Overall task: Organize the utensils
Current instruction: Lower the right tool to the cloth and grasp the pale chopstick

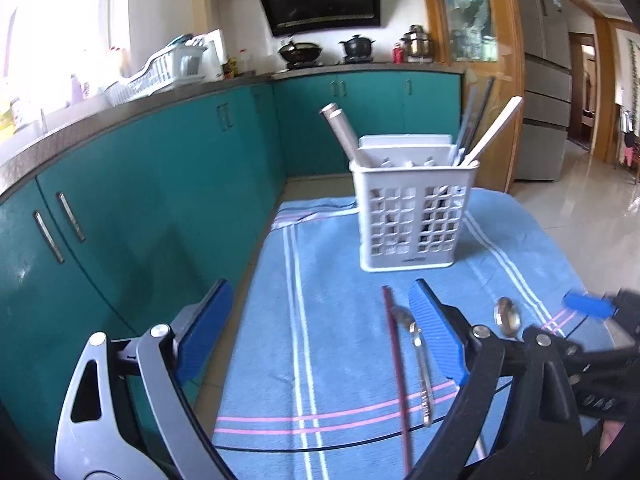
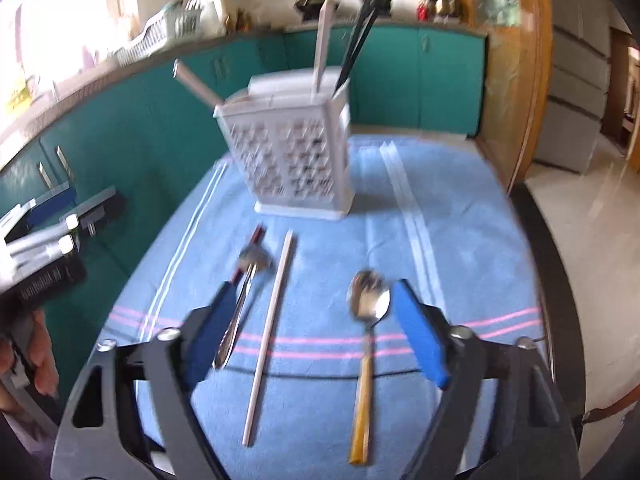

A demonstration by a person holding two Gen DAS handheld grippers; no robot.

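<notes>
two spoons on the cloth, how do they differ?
The yellow-handled spoon has a yellow handle; the all-metal spoon is bare metal end to end. The yellow-handled spoon lies alone, between the fingers of the open right gripper; the all-metal spoon lies over a dark red chopstick, beside that gripper's left finger. Both rest flat on the blue cloth, bowls toward the white utensil basket.

Bright daylight from left window [image 1: 60,40], glare, motion blur, fisheye-warped edges

teal cabinets [image 1: 120,184], bright window [image 1: 52,40], glossy tiled floor [image 1: 592,208]
</notes>
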